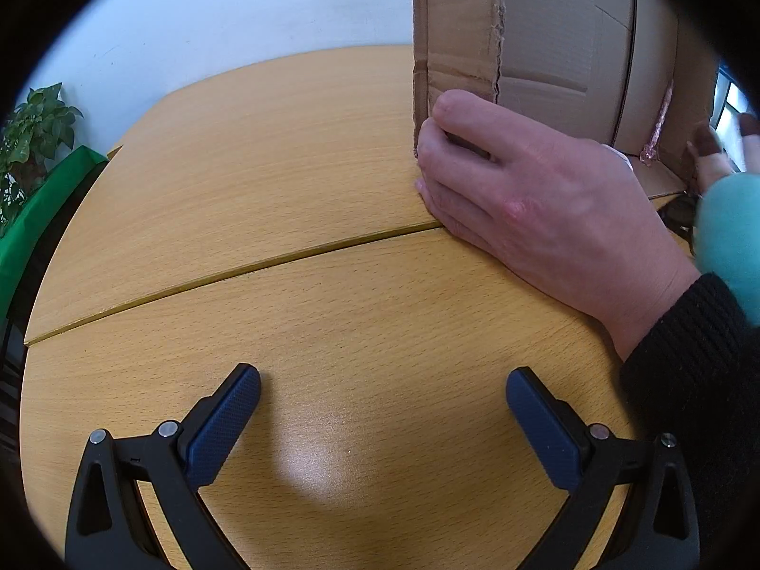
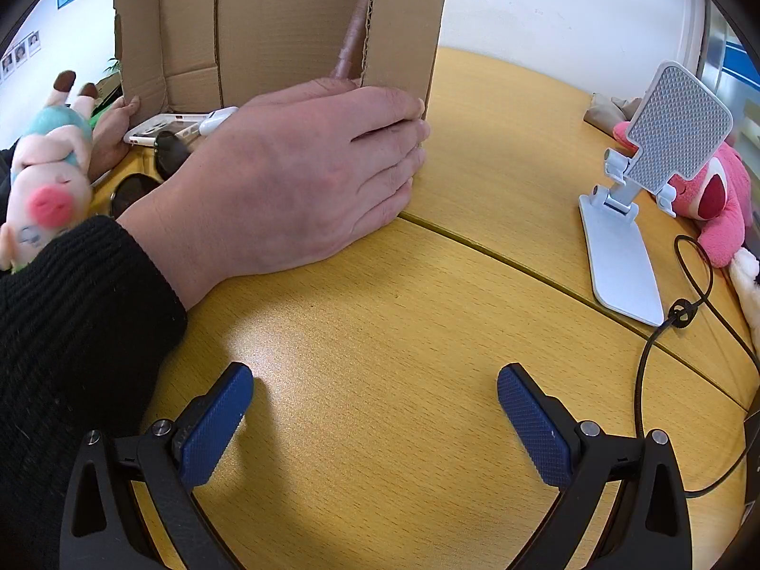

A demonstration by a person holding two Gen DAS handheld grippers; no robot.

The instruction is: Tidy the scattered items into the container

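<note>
A cardboard box (image 2: 285,23) lies on its side on a wooden worktop (image 2: 380,308), its open mouth facing the cameras, as a person's bare hands steady it at both front edges. In the right wrist view, one hand (image 2: 304,175) in a black knitted sleeve (image 2: 71,332) clasps the box's right-hand wall, while a second hand (image 2: 111,133) grips the opposite edge. A white handheld device (image 2: 166,126) and a white pen-like object (image 2: 213,121) rest at the box's mouth, with a dark round item (image 2: 171,154) just in front. A pig plush toy (image 2: 47,175) sits near the sleeve. Off to the right stand a white phone stand (image 2: 622,237), a pink plush bear (image 2: 717,199) and a black cable (image 2: 665,356). The left gripper (image 1: 382,392) and the right gripper (image 2: 375,389) hover over bare wood, jaws spread wide, holding nothing. A potted plant (image 1: 33,128) is visible at the left view's edge.
</note>
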